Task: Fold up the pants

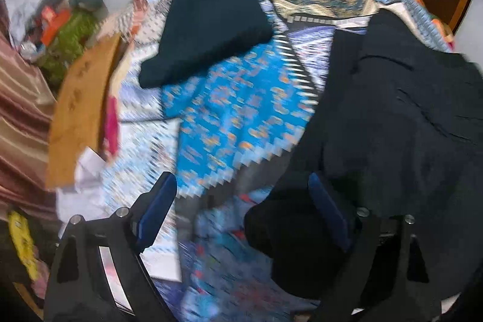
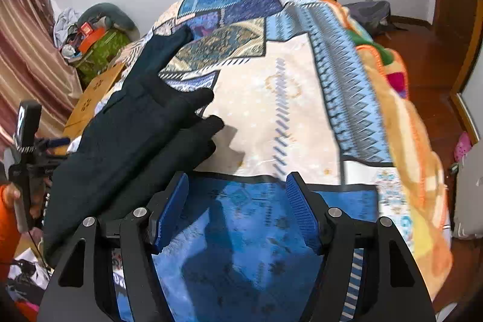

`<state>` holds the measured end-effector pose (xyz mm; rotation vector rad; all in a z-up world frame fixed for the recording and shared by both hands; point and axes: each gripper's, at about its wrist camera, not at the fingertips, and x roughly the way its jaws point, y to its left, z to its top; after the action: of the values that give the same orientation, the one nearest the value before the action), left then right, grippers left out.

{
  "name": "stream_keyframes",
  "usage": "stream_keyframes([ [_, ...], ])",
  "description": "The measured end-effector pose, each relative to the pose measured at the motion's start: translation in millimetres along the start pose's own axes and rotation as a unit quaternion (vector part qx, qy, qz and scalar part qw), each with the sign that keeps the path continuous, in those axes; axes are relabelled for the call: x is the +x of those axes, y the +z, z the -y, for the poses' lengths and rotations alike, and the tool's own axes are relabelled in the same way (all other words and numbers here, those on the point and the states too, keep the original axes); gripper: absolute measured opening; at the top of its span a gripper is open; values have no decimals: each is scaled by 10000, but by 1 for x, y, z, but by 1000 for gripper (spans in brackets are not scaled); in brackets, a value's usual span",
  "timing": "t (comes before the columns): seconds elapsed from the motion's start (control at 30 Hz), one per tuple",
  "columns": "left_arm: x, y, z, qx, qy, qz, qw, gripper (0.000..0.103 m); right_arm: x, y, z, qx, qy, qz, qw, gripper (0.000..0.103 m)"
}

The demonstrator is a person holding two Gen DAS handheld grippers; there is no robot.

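Dark navy pants (image 2: 132, 122) lie on a patterned blue bedspread (image 2: 271, 98), stretched along the bed's left side. In the left wrist view the pants (image 1: 401, 122) fill the right side, and a separate folded dark garment (image 1: 211, 29) lies farther back. My left gripper (image 1: 241, 195) is open; its right finger touches the pants' edge, nothing between the jaws. This view is motion-blurred. My right gripper (image 2: 238, 201) is open and empty above the blue bedspread, just right of the pants. The left gripper's body (image 2: 27, 147) shows at the far left of the right wrist view.
A cardboard box (image 2: 90, 98) and a green bag (image 2: 99, 50) with clutter stand left of the bed by a striped curtain (image 2: 24, 44). An orange blanket (image 2: 404, 116) hangs over the bed's right edge. Wooden floor (image 2: 428, 56) lies to the right.
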<state>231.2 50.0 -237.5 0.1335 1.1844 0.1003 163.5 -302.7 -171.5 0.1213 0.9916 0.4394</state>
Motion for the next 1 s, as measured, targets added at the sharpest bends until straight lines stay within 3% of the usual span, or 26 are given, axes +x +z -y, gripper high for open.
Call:
stream_keyframes([
  [0.17,-14,-9,24,-168,-1242,-263,9918,90,-23,4,-1,-116,-74,276,9995,64],
  [0.23,-18,-7,32,-138,-1566,-253,9872,90,-28,5,-3,-150,-25,321,9994,64],
  [0.33,-27,4,34,-58,-1618,-151,9867,89,-26,7,-6,-188,39,317,9993,64],
  [0.57,-53,51,10,-661,-1859,354,9797,90,-4,11,-8,-157,161,229,9995,64],
  [0.77,-32,84,61,59,-2174,113,9760,90,26,19,-2,52,293,27,9996,64],
  [0.83,-24,87,77,251,-2188,68,9754,86,36,20,0,104,361,-99,9992,62],
  [0.87,-17,89,85,327,-2142,13,9763,77,42,20,1,142,403,-160,9990,59],
  [0.93,-4,90,94,372,-2043,-111,9781,63,49,19,-1,35,391,-275,9989,37],
  [1.0,4,89,96,350,-2066,-133,9777,46,48,20,-7,-201,322,-201,9991,26],
])
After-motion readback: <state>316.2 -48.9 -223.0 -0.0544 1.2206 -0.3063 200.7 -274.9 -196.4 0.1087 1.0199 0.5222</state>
